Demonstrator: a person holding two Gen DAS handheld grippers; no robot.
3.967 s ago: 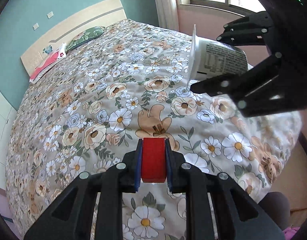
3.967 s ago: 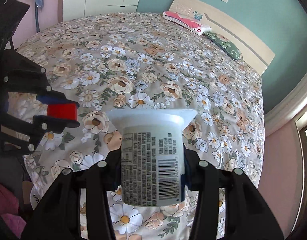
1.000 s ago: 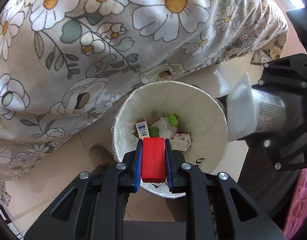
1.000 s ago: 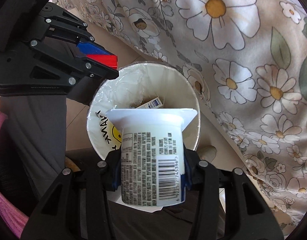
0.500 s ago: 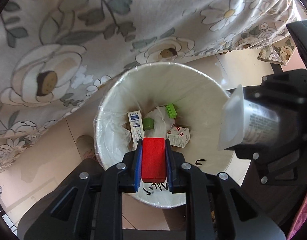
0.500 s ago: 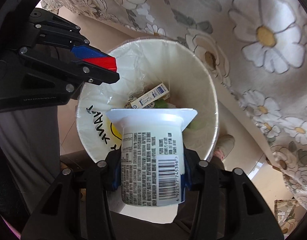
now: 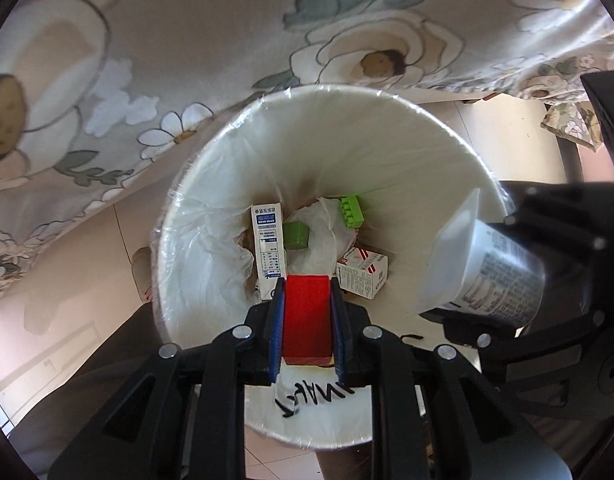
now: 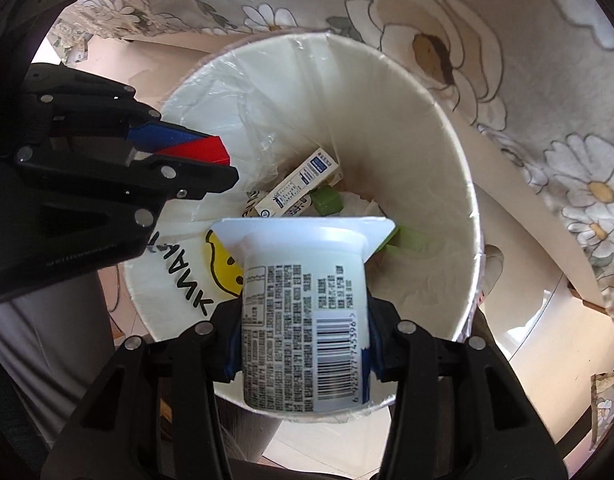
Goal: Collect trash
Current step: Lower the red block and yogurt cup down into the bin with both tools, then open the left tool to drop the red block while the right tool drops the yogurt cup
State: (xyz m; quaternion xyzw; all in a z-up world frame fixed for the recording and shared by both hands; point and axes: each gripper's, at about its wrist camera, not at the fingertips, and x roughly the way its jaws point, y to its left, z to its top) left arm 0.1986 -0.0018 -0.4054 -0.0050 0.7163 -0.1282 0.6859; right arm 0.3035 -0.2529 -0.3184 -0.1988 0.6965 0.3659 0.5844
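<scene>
My left gripper (image 7: 307,300) is shut on a red block (image 7: 307,316) and holds it above the near rim of a white lined trash bin (image 7: 387,128). My right gripper (image 8: 303,340) is shut on a white yogurt cup (image 8: 303,320) with a barcode label, above the same bin (image 8: 447,152). In the left wrist view the cup (image 7: 483,268) hangs over the bin's right rim. In the right wrist view the red block (image 8: 199,150) shows at the left, over the bin's edge.
Inside the bin lie a blue-and-white carton (image 7: 269,244), green bricks (image 7: 351,212), a red-and-white box (image 7: 363,276) and crumpled plastic. The floral bedspread (image 7: 187,40) hangs just behind the bin. Tiled floor (image 7: 67,280) lies around it.
Both grippers have come down from over the bed toward the bin and now hover closer over its opening. Each still holds its item.
</scene>
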